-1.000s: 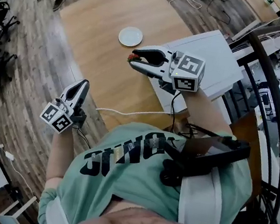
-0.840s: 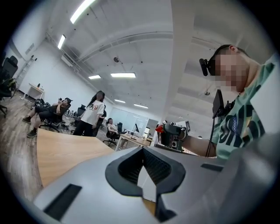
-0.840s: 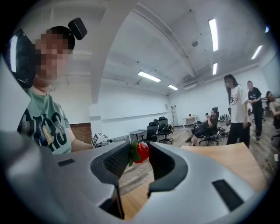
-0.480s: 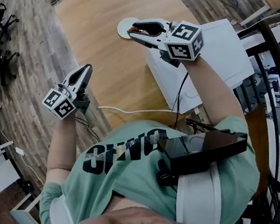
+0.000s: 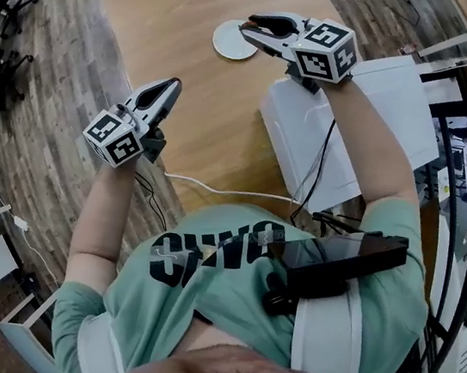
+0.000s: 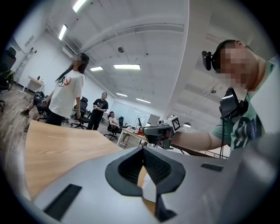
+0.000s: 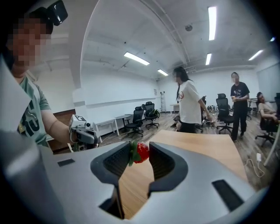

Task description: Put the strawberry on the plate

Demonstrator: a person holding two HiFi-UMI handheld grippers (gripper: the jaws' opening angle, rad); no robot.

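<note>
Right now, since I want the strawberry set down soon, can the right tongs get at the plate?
Probably yes. The right tongs, gripping the strawberry, hang just at the plate's edge, with only bare table around it and nothing between.

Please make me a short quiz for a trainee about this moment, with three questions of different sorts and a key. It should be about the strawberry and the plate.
1. True or false: the strawberry already lies on the plate.
2. Which hand-held gripper is shut on the strawberry? A. the left one B. the right one C. neither
3. Fill in the gap: the plate stands on a wooden ____.

Key
1. False. It is held between the jaws, above the wood.
2. B, the right hand-held gripper.
3. table
</note>
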